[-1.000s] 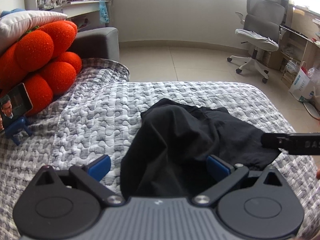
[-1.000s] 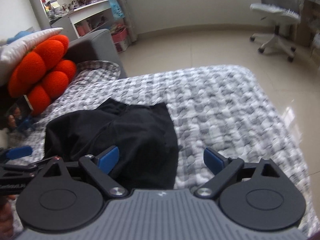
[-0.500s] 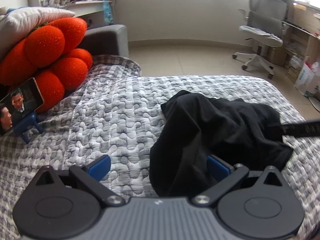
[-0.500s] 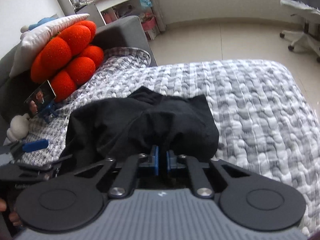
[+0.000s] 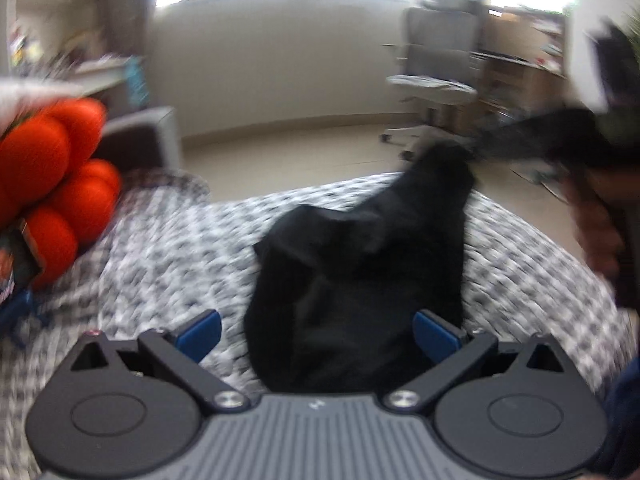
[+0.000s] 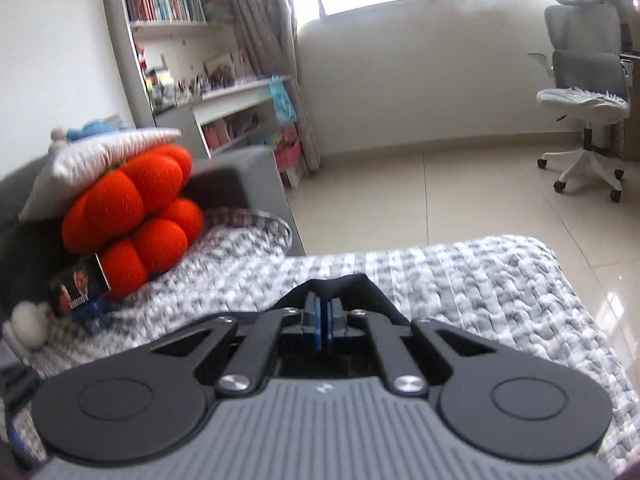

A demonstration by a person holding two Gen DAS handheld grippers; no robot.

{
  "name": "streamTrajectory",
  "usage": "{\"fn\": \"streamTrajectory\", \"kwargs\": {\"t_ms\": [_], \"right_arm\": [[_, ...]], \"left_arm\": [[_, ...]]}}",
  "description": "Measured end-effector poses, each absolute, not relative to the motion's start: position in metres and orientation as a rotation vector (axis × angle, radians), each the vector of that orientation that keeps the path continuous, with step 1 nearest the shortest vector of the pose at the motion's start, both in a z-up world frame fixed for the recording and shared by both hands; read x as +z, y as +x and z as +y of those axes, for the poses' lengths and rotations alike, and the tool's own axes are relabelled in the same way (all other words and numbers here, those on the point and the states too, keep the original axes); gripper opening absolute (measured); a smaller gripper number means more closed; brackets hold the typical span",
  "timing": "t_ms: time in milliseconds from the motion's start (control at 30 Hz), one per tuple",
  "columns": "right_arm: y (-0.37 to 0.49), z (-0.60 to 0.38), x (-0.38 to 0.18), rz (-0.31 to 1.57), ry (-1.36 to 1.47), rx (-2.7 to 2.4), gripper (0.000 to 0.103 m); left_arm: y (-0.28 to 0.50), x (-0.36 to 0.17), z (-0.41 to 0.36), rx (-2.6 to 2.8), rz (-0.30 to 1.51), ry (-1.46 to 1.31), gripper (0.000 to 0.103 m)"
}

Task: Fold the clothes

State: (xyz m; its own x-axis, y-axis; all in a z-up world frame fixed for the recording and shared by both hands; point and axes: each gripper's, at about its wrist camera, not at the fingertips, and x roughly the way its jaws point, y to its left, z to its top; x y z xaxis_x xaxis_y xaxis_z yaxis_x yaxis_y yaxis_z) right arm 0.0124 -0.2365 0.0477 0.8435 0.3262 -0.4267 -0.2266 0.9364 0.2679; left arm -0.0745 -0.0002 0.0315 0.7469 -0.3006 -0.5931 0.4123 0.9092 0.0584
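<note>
A black garment (image 5: 360,272) lies bunched on the grey-white quilted bed cover (image 5: 160,256). One corner of it is pulled up to the right by my right gripper (image 5: 472,152), seen blurred in the left wrist view with a hand (image 5: 600,232) behind it. In the right wrist view my right gripper (image 6: 323,312) is shut on a fold of the black garment (image 6: 340,284), held above the bed. My left gripper (image 5: 318,330) stands open low over the garment's near part, with the cloth between and beyond its blue pads (image 5: 200,330).
An orange lumpy cushion (image 6: 136,208) and a white pillow (image 6: 100,160) lean at the left by a phone on a blue stand (image 6: 78,286). A grey sofa arm (image 6: 248,184), bookshelves (image 6: 168,8) and an office chair (image 6: 584,96) stand beyond the bed on a tiled floor.
My right gripper, which shut on the garment half a second ago, has lifted its corner up and to the right. The left gripper stayed open and shifted, blurring its view.
</note>
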Motion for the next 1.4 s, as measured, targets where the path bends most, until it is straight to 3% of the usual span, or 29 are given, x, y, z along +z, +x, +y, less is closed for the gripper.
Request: {"fn": "streamTrajectory", "kwargs": {"t_ms": [300, 700, 1033, 1133, 1200, 1400], "right_arm": [[0.015, -0.187, 0.068, 0.442, 0.253, 0.601, 0.005], [0.041, -0.086, 0.085, 0.483, 0.075, 0.915, 0.005], [0.067, -0.067, 0.056, 0.632, 0.038, 1.024, 0.009], [0.072, -0.073, 0.056, 0.651, 0.052, 1.059, 0.015], [0.07, -0.084, 0.063, 0.62, 0.044, 1.022, 0.044], [0.076, -0.127, 0.047, 0.645, -0.071, 0.779, 0.046]], "left_arm": [[-0.075, 0.028, -0.02, -0.406, 0.534, 0.28, 0.102], [-0.043, 0.03, 0.037, -0.231, 0.627, 0.059, 0.102], [-0.034, 0.02, 0.09, -0.191, 0.682, -0.151, 0.102], [-0.031, 0.016, 0.097, -0.183, 0.696, -0.186, 0.102], [-0.029, 0.015, 0.101, -0.189, 0.7, -0.219, 0.102], [-0.019, 0.005, 0.117, -0.192, 0.748, -0.394, 0.102]]}}
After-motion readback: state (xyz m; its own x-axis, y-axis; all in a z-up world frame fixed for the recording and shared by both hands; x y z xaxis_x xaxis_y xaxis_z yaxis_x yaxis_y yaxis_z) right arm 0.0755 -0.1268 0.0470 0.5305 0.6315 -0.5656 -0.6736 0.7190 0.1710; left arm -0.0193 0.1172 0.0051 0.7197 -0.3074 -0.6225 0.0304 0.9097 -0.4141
